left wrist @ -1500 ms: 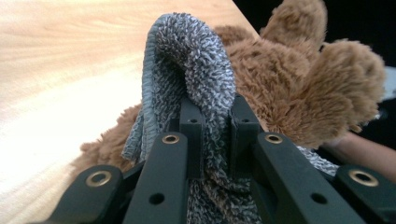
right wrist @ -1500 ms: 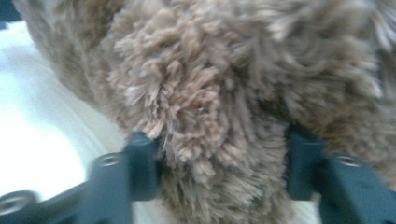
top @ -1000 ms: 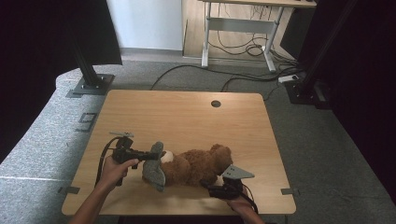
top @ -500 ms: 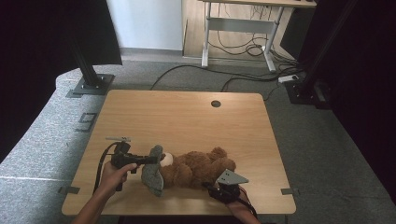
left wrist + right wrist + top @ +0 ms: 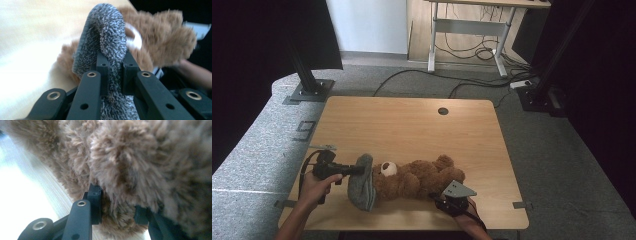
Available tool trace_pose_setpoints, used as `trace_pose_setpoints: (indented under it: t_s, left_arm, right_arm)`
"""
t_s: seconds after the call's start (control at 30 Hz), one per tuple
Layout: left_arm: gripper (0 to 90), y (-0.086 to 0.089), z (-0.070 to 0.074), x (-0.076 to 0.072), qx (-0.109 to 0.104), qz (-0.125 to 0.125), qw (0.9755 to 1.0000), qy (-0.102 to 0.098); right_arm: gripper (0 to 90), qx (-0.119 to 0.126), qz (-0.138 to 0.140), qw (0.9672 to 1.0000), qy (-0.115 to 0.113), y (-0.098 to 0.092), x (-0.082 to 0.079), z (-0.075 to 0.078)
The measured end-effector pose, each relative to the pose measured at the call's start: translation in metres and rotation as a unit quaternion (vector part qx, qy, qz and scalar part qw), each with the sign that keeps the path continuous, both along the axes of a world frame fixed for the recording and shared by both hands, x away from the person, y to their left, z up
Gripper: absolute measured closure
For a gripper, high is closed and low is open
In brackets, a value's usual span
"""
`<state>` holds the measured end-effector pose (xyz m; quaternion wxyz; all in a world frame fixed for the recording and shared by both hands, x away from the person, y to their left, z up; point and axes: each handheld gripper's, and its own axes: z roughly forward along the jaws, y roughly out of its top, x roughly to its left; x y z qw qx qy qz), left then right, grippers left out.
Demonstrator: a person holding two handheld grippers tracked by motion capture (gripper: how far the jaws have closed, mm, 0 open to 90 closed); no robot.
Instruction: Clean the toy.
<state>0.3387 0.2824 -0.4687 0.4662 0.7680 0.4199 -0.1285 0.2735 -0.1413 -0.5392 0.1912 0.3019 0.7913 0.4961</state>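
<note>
left tool (image 5: 354,170) slid left with grey cloth (image 5: 362,182), teddy bear (image 5: 417,177) following

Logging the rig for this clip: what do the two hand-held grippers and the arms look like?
Both are black. The left hand-held gripper trails a looped black cable; its jaw links carry brass-ringed holes. The right hand-held gripper bears a grey three-cornered plate. Both forearms are bare, with no sleeves in view.

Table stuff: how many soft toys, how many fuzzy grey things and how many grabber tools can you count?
Teddy bear: 1
Fuzzy grey cloth: 1
Tools: 2, left tool clamped on the cloth, right tool closed on the bear's fur
Total: 4
</note>
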Motion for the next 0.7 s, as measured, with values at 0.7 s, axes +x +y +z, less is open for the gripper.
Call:
trace_pose_setpoints:
  t_s: [0.7]
  left_arm:
    - [79.4, -0.03, -0.036, 0.021, 0.014, 0.02, 0.999, 0.036]
  right_arm:
    - [56.8, 0.003, -0.028, 0.9996, -0.007, 0.005, 0.007, -0.006]
